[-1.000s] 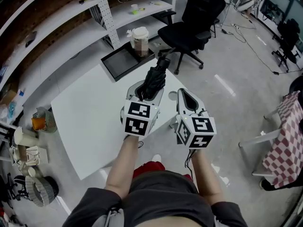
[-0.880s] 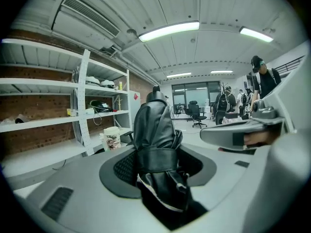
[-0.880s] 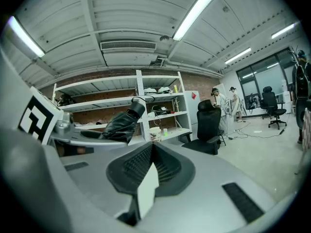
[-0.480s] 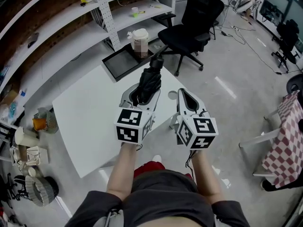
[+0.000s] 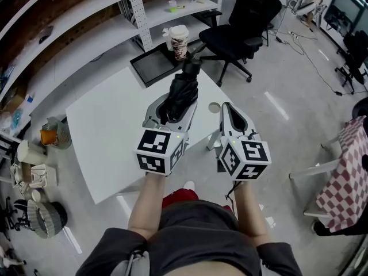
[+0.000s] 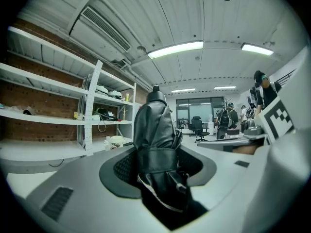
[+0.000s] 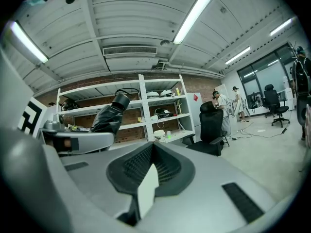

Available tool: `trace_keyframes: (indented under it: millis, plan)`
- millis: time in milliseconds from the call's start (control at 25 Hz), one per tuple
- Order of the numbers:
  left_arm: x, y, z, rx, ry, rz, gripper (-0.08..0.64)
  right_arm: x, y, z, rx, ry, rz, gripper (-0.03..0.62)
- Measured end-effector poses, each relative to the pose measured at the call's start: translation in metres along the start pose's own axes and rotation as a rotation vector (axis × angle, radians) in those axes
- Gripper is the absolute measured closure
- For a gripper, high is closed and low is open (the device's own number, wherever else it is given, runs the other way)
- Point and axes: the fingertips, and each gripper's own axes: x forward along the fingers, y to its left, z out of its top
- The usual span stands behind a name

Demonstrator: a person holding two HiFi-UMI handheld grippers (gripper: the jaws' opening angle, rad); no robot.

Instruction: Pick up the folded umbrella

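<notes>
The left gripper (image 5: pixel 171 109) is clamped on the folded umbrella (image 5: pixel 184 88), which seems lifted off the table (image 5: pixel 103 131), above its far edge. The right gripper (image 5: pixel 225 106) is closed on nothing just beside it. The jaws pinch slick fabric near one end, so the long free end could sag or slide out. A forward swing could hit the cup (image 5: pixel 179 39) at the far corner.

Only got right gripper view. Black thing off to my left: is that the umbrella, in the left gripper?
Observer: Yes. Left gripper view shows the left gripper shut on the folded umbrella, near its strap.
Operator: Off the table?
Observer: In head view it looks held above the white table, tip pointing away from the person.
Operator: What's ahead of it?
Observer: A black tray, past the table's far edge.
</notes>
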Motion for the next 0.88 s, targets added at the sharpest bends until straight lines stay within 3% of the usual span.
trace_keyframes:
  millis: [880]
  plan:
    - [-0.033,0.013,0.012,-0.065,-0.071,0.034,0.345,-0.005,0.014,0.009,-0.027,-0.030,0.035,0.575]
